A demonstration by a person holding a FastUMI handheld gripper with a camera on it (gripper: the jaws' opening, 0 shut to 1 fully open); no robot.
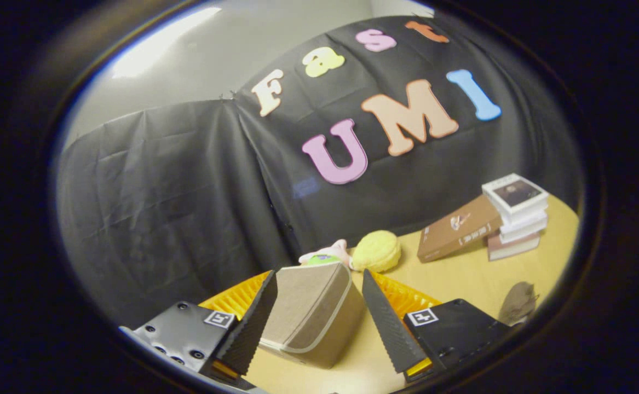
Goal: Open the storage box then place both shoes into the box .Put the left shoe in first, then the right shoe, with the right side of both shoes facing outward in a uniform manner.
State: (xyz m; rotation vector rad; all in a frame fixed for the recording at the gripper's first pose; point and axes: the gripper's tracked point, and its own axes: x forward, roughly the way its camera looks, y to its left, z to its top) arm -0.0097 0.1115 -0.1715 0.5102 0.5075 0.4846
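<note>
Far left and upper left of the frame: black cloth wall (160, 208) w/ creases, pale plain wall above it. Lower left: left finger (251, 328) of the gripper (319, 320), ridged inner face, rising from a dark block w/ a small square marker tag (219, 319). Bottom centre, between the fingers: storage box (311, 314), beige fabric w/ pale piping, lid looks down/closed, sitting tilted in the view on the tan table (461, 279). Tongs are spread wide; left finger's edge runs right along the box's left side, right finger (387, 323) stands apart from the box's right side w/ a strip of table showing between, so not pinching it. Whether the left finger actually touches the box can't be told. Behind the fingers and box, both sides: an orange ribbed thing (401, 295), prob. a basket or tray, mostly hidden. Just beyond the box, centre: a pink-and-green soft toy (327, 254), partly hidden by the box top, and beside it to the right a yellow fuzzy round item (376, 250), both near the foot of the cloth. Right of centre: brown book (456, 227) leaning against a stack of books (516, 216), stack upright on the table at right. Lower right: small grey-brown object (518, 301) on the table, too blurred to tell what it is. Shoes can't be made out.
</note>
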